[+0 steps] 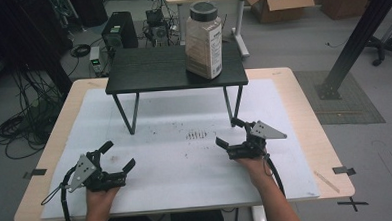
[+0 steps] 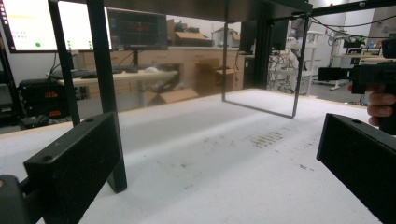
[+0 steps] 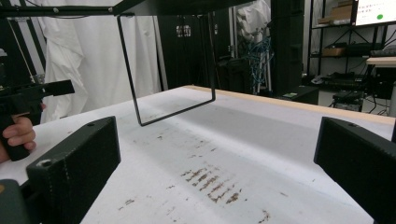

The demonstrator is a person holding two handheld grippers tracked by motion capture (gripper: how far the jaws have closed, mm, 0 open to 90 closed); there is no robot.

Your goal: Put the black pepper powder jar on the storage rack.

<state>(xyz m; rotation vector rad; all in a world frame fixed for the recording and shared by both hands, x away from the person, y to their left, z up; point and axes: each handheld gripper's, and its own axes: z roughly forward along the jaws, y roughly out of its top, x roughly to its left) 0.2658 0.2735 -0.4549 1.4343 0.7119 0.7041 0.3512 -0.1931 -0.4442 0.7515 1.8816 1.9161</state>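
- Left tool (image 1: 120, 158) is resting low over the white mat (image 1: 177, 181) near the bench's front left, jaws spread wide, gripping nothing.
- Right tool (image 1: 230, 133) is sitting at the mat's right-centre, jaws likewise spread and empty; a hand is wrapping its grip from behind.
- The tall clear plastic jar with the black screw lid and white label (image 1: 204, 40) is standing upright on the small black wooden riser shelf with thin metal legs (image 1: 152, 72), at that shelf's right end, well apart from both tools.
- Judgement: the step in hand is the reach toward the jar; the right tool is sitting nearer to it.
- To do it well: lift above the shelf edge before going forward, keep jaws spread, square them to the jar's flat sides, and close below the lid, around mid-body.
- Risk: the jar is tall and near the shelf's front edge; a glancing touch could tip it.
- Dark scuffs (image 3: 212, 182) are marking the mat between the tools.
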